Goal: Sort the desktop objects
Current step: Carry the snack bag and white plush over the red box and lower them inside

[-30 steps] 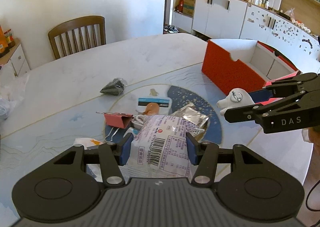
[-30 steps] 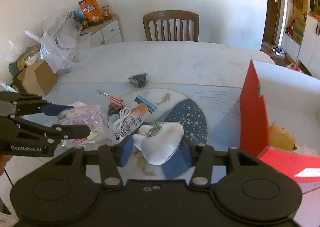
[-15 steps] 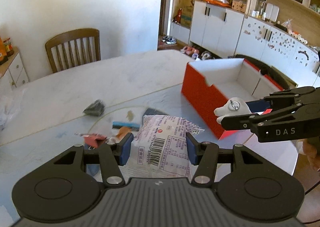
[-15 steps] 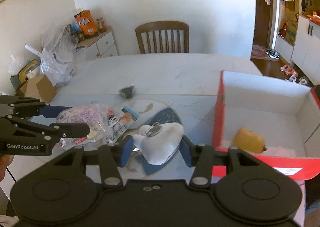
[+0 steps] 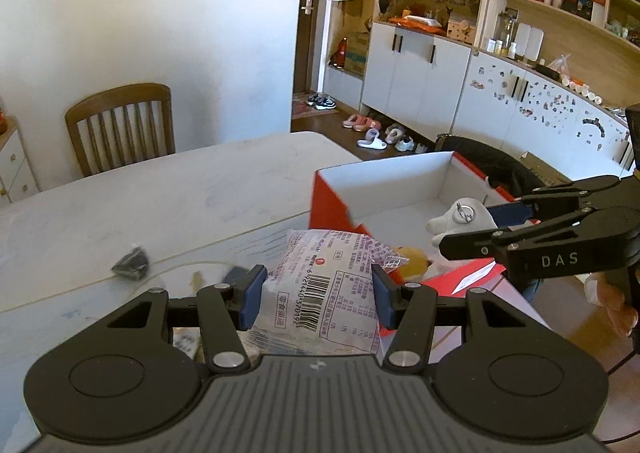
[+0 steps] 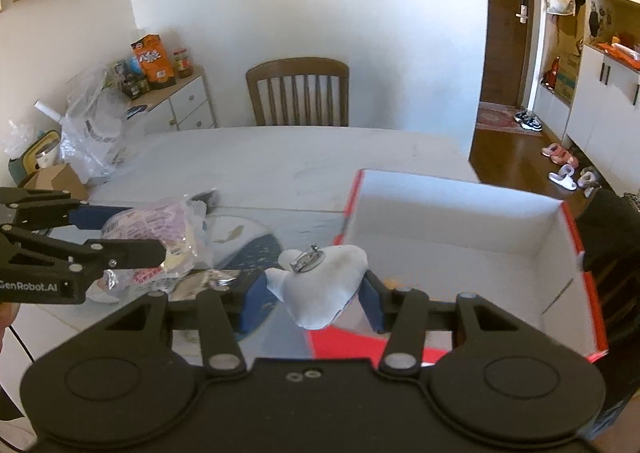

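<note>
A white and pink snack packet [image 5: 332,253] with a barcode sits between the blue pads of my left gripper [image 5: 318,285], which is shut on it. My right gripper [image 6: 312,293] is shut on a white plush toy [image 6: 328,273] with a metal clip on top. The red box [image 6: 460,205] with a white inside lies just beyond and below the plush. In the left wrist view the right gripper [image 5: 472,227] holds the plush [image 5: 460,215] over the red box [image 5: 384,165], where a yellow toy [image 5: 414,259] lies. In the right wrist view the left gripper [image 6: 132,231] holds the packet [image 6: 160,221] at the left.
A small dark object [image 5: 132,263] lies on the marble table [image 5: 160,205]. A foil wrapper [image 6: 208,281] rests on the patterned mat. A wooden chair [image 6: 298,91] stands at the far side, a white cabinet [image 6: 188,105] with snacks and plastic bags at the left.
Both grippers have risen and moved right towards the red box, each still holding its load. The clutter on the mat has slid out of the left wrist view.
</note>
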A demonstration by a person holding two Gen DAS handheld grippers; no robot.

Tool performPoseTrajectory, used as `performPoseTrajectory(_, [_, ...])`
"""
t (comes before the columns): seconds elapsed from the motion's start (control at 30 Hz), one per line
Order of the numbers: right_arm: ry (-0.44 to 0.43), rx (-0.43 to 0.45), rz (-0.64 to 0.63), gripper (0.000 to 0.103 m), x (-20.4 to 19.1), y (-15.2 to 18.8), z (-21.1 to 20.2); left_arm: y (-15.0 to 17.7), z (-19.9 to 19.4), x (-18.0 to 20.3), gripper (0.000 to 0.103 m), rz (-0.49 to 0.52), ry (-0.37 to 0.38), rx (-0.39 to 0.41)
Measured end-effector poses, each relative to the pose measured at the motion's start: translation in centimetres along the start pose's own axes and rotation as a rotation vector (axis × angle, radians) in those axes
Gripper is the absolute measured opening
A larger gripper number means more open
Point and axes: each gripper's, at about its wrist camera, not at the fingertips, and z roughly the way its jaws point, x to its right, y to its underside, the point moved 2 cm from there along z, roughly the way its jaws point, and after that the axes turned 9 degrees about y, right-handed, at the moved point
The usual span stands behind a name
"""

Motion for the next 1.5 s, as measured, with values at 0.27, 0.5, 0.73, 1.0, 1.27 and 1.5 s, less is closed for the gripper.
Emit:
performPoseTrajectory(0.27, [0.013,0.012,-0.002,0.050,4.4,-0.7,0.5,-2.0,3.0,3.0,0.053,0.030,0.010,0.003])
performPoseTrajectory(0.5, [0.030,0.008,-0.006,0.050,7.8,-0.9,1.6,-3.2,5.9,5.4,0.053,0.070,0.021,-0.016])
performPoseTrajectory(0.73, [0.057,-0.024,0.010,0.050,10.8,-0.4,3.7,-4.0,9.3,7.2,0.053,0.128,0.025,-0.053])
performPoseTrajectory(1.0, [0.064,-0.063,0.001,0.050,12.8,-1.0,6.6,-5.0,13.3,8.8,0.053,0.194,0.041,-0.130])
performPoseTrajectory(1.27, [0.085,-0.136,-0.019,0.050,14.2,-1.0,10.3,-6.0,18.2,8.5,0.053,0.220,0.009,-0.201])
performPoseTrajectory(1.5, [0.096,-0.183,-0.060,0.050,14.8,-0.3,12.4,-7.0,22.3,7.4,0.053,0.218,-0.017,-0.266])
